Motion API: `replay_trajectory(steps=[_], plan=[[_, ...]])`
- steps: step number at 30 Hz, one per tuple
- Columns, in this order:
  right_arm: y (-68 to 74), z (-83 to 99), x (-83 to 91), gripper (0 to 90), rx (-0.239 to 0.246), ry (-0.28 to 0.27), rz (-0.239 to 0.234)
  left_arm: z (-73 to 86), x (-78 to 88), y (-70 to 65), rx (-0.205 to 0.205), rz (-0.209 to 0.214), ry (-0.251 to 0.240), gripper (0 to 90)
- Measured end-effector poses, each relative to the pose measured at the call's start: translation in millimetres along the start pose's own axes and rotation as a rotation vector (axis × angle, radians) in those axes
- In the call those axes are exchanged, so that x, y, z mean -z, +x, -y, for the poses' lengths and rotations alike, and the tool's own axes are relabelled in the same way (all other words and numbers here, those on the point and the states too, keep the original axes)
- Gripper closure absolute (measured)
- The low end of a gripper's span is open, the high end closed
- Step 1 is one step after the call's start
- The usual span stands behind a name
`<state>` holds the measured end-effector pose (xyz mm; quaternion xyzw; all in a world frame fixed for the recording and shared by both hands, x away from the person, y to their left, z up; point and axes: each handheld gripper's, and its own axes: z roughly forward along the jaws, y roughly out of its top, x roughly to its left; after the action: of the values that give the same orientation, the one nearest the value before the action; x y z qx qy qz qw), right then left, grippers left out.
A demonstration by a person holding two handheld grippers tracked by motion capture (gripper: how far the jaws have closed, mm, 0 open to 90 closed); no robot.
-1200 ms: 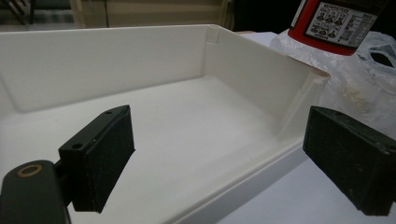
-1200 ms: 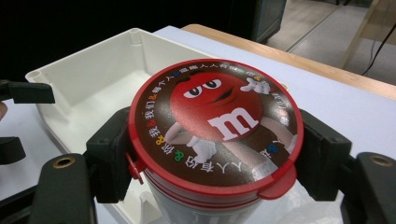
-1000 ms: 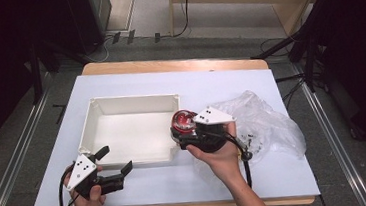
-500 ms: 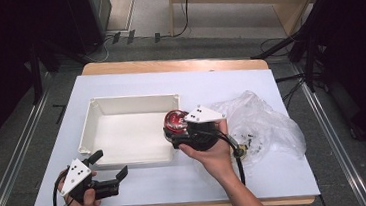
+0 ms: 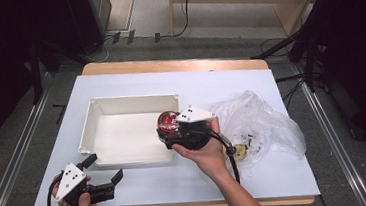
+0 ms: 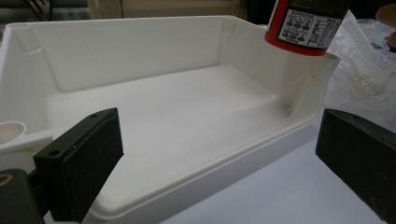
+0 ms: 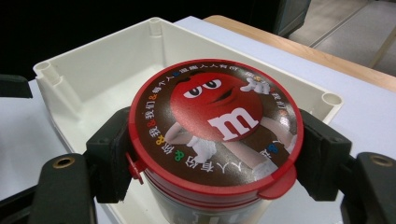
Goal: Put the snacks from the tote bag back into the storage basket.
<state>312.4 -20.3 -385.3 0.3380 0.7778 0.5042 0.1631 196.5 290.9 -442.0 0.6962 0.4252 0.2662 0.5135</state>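
Your right tool (image 5: 166, 134) is clamped on the red-lidded candy tub (image 7: 215, 126), one pad on each side under the lid, holding it above the white tray's (image 5: 90, 122) right end. Your left tool (image 5: 105, 168) has just been opening, jaws wide and empty, low over the surface (image 5: 249, 82) by the tray's near-left corner

Even overhead light, bright white table (image 5: 220, 87) centre frame, dark upper corners. High view soft, low detail. Near jaws blurred at lower edges; mild glare on lid (image 7: 215, 121).
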Motion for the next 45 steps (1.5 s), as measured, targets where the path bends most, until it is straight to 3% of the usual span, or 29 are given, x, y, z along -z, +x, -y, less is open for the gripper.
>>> replay_trajectory(steps=[30, 45], plan=[[1.4, 24.3, -19.0, 25.7, 0.054, 0.101, 0.001, -1.4, -4.0, 0.8, 0.004, -0.009, 0.002, 0.7], [4.7, 28.1, -24.2, 25.8, 0.087, 0.130, 0.031, -1.1, -3.4, 2.0, 0.007, -0.012, 0.001, 0.7]])
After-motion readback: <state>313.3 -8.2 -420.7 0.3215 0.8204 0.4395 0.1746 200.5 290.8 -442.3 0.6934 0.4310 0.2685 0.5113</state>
